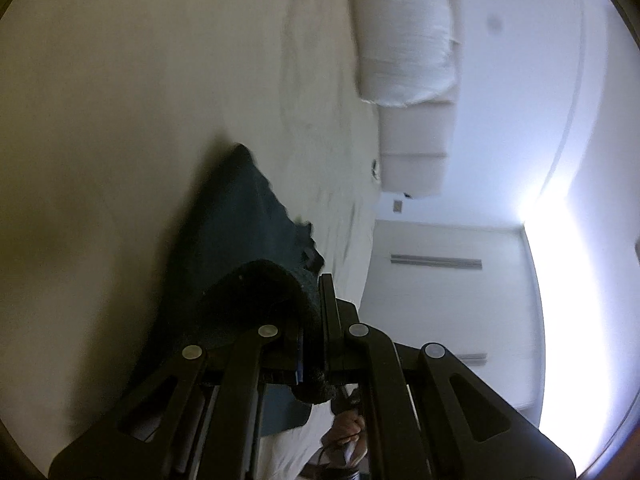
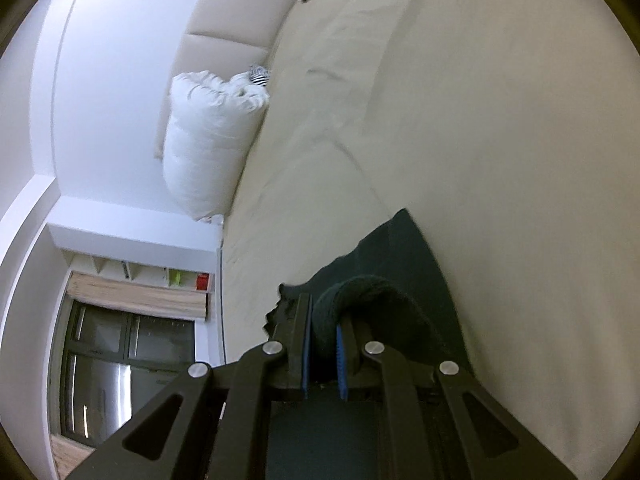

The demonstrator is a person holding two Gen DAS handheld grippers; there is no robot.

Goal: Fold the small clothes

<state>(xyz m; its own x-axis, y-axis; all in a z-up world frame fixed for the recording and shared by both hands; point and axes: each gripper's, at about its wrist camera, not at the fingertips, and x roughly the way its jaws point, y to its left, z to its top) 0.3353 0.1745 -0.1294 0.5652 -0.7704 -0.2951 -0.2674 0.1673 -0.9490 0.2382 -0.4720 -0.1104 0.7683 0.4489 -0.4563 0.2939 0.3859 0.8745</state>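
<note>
A dark teal garment [image 1: 236, 232] lies on the cream bed sheet [image 1: 120, 120], part of it lifted. My left gripper [image 1: 314, 320] is shut on a thick hem of the garment, which curls over the left finger. In the right wrist view the same garment [image 2: 404, 256] stretches away from my right gripper [image 2: 324, 336], which is shut on another rolled hem between its blue pads [image 2: 306, 344]. Both views are rolled sideways. The cloth hangs taut from each gripper down to the sheet.
A white pillow [image 1: 404, 36] leans on the padded headboard [image 1: 416, 160]; it also shows in the right wrist view [image 2: 208, 140]. A striped item [image 2: 259, 74] sits by the pillow. A window [image 2: 120, 360] and shelves [image 2: 152, 276] are beyond the bed edge.
</note>
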